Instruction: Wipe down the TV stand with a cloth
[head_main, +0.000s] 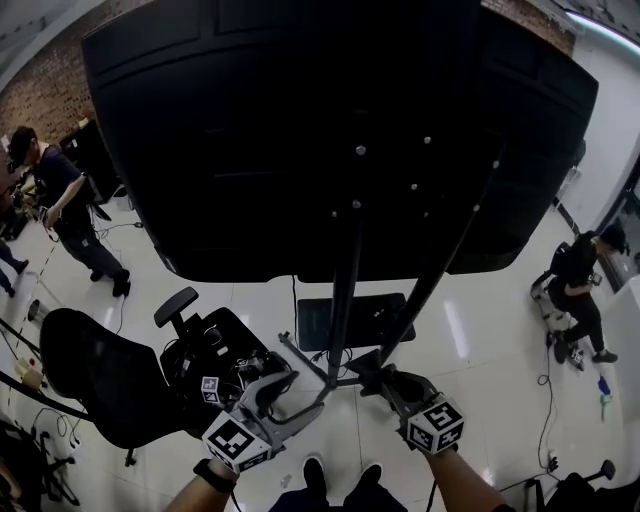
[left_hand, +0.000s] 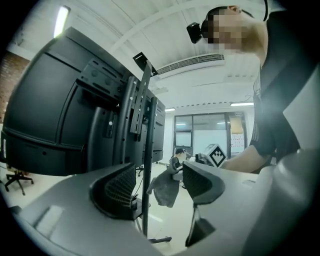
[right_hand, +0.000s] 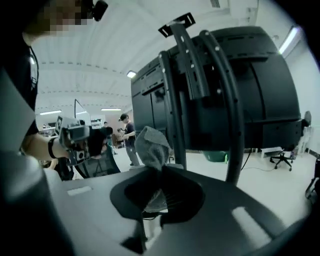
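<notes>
As you stand at the back of the TV stand, your right gripper has its jaws pressed together on a grey cloth. The cloth bunches up above the jaws, close to the stand's curved black uprights; whether it touches them is not clear. Your left gripper sits low near the stand's base, its jaws well apart and clamping nothing. A thin upright of the stand shows in the gap, though you cannot tell whether it lies between the jaws or beyond them. The big black TV hangs on the stand above both grippers. In the head view, a black office chair sits left of the stand. One person is well off to the stand's left, and another is well off to its right.
</notes>
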